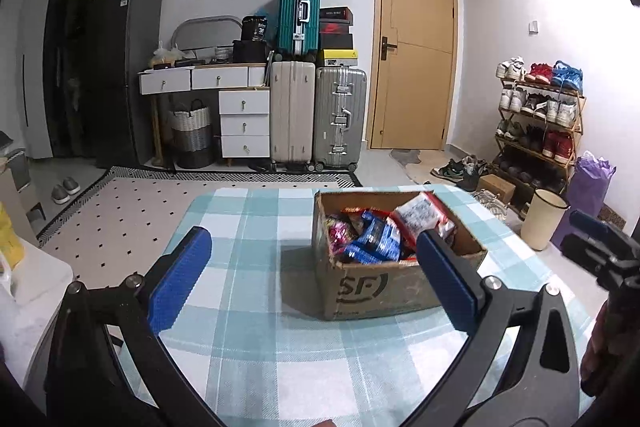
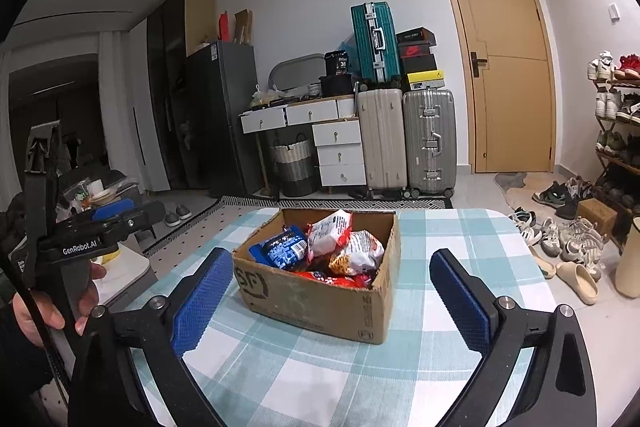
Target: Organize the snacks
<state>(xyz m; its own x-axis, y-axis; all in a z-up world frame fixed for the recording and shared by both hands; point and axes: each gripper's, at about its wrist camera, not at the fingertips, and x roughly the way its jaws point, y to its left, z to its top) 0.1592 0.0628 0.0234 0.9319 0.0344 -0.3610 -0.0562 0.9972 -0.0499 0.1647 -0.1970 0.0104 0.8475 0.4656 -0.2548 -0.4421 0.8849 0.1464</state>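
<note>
A: Snacks [image 2: 328, 247] sit piled in the cardboard box [image 2: 320, 303] on the counter [image 2: 280, 379]: blue packets, white-and-red bags, some red ones lower down. None lie on the cloth outside it.

B: Jaws?

A: Left gripper [image 1: 316, 275] jaws wide apart, holding nothing, hanging short of the box's near wall. Right gripper [image 2: 332, 303] same: apart, nothing between them, box framed in the gap.

B: So sorted or not?

A: Can't tell. Packets all in the box fits a finished tidy-up or a jumble waiting to come out. The pile looks loose, not stacked.

B: If either gripper goes in?

A: Judgement: approach from above and take the top packet by its edge. Bags look crinkly and air-filled, so a mid-body pinch may slip or crush. The box looks light; a side nudge could slide it on the cloth.

B: Surface, room?

A: Checked teal-and-white cloth, flat. Beyond it: spotted rug [image 1: 160, 203], suitcases [image 1: 316, 115], white drawers [image 1: 244, 123], wooden door [image 1: 416, 43], shoe rack [image 1: 536, 123] with loose shoes on the floor.
</note>
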